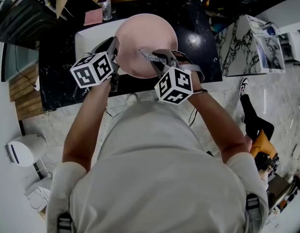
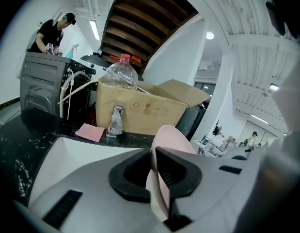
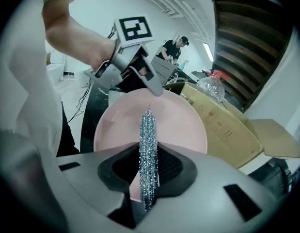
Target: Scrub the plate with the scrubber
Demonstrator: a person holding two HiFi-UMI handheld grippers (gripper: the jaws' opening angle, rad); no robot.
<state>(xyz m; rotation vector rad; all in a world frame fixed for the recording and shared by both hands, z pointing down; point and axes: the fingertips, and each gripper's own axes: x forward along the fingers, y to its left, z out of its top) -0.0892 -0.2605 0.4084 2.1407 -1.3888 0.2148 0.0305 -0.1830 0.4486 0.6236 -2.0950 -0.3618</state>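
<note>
**Scrubber points into the plate's face — left holds, right works**

Head view: the pink plate is held up over a white basin set in the black desk, its hollow face turned up and toward the person. The left hand-held gripper sits at the plate's left rim. The right hand-held gripper comes in from the lower right and is the nearer of the two to the middle of the face. The silvery scrubber juts out of it, its long axis running up and left across the pink surface.

Left gripper view: the jaws are closed on the plate's rim. The plate shows edge-on as a thin pink sheet pinched between the black pads, with a cardboard box on the desk beyond.

Right gripper view: the jaws are clamped on the scrubber, a wad of steel mesh squeezed into a narrow upright strip. The plate lies straight ahead and fills the space past the scrubber's tip, so the strip's axis aims at the upper middle of the face. I cannot tell whether the tip already touches it. The plate looks smooth, matte and shallow-rimmed, with no dirt that I can make out. Judging from this, the coming move is a short push along the scrubber's own line — then strokes across the face while the left side steadies the rim.
</note>
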